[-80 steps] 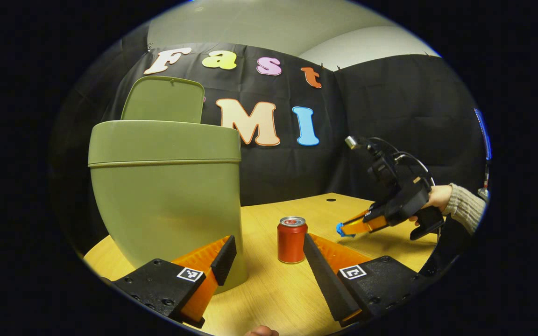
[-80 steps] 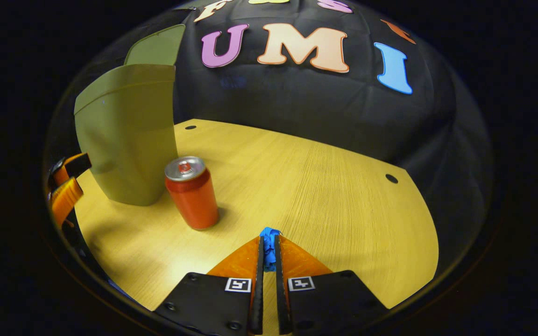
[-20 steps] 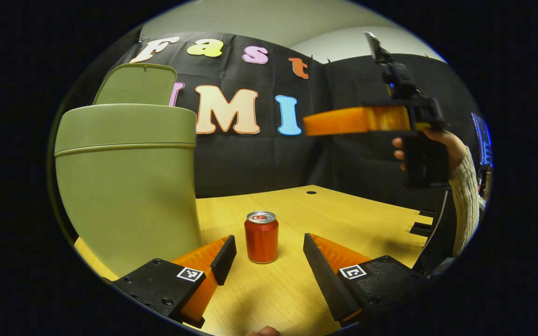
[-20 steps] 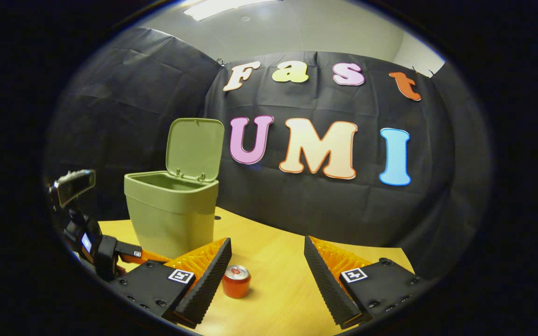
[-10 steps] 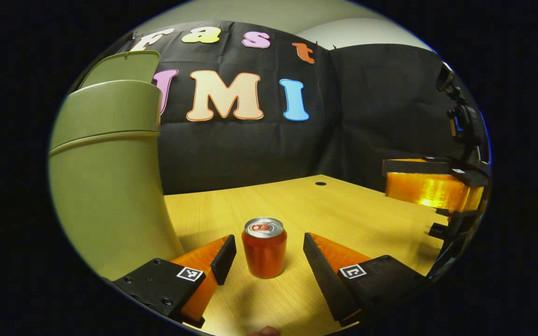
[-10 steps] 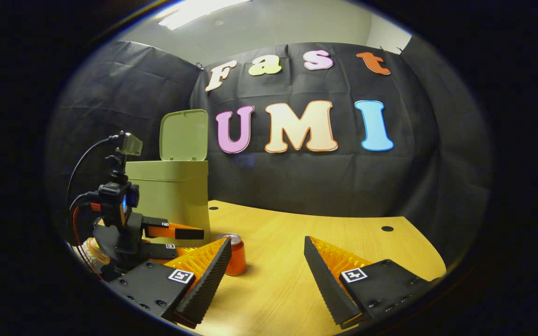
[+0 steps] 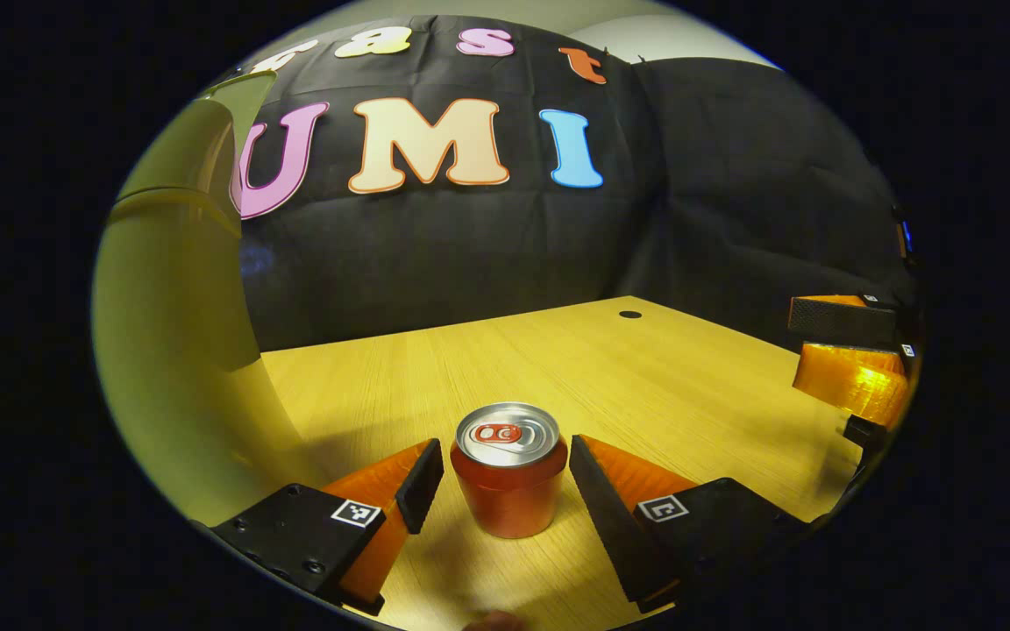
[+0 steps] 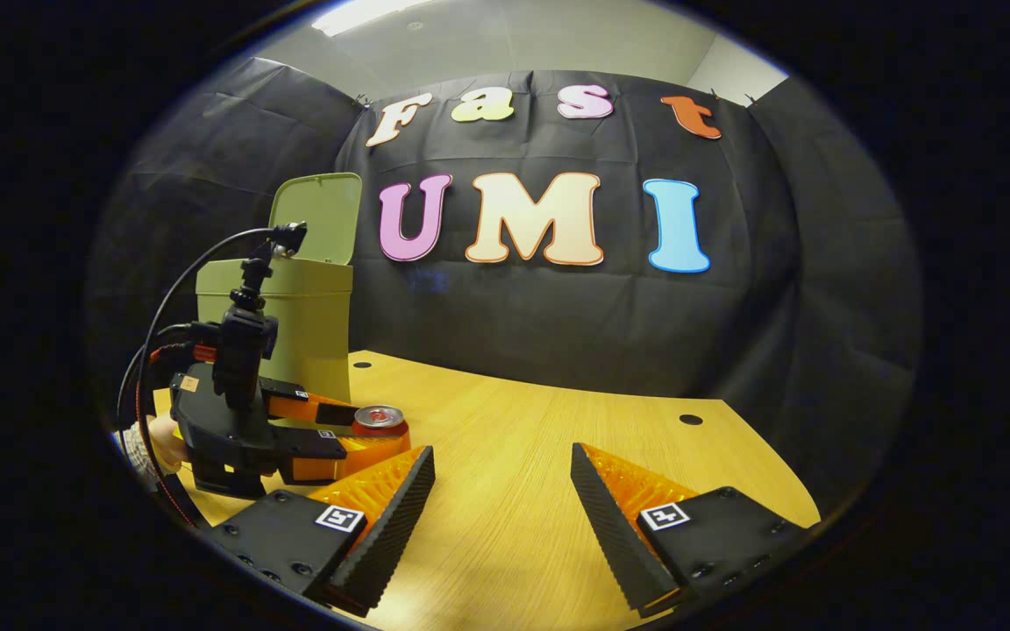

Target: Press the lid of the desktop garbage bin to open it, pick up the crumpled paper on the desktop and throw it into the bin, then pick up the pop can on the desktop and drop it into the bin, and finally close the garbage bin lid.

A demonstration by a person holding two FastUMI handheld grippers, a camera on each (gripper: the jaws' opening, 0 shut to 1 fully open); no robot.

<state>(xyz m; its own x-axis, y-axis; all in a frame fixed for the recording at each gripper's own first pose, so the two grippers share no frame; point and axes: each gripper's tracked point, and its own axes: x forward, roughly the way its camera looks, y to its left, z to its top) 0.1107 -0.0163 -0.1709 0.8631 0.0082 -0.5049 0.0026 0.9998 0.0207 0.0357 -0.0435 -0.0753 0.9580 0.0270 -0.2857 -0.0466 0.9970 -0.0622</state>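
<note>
My left gripper (image 7: pixel 496 478) has its jaws wide, straddling the upright pop can (image 7: pixel 509 469) on the worktop (image 7: pixel 645 377) beside the open bin (image 8: pixel 308 307). My right gripper (image 8: pixel 501 491) hovers with jaws wide, holding nothing

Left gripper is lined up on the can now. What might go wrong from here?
1. The left gripper is open with the pop can between its fingers, nearer the right one; an uneven close might tip the can.
2. The garbage bin stands tall beside the can, its lid upright, so a low lift may knock the rim.
3. The right gripper hovers open nearby and may get in the way.
</note>
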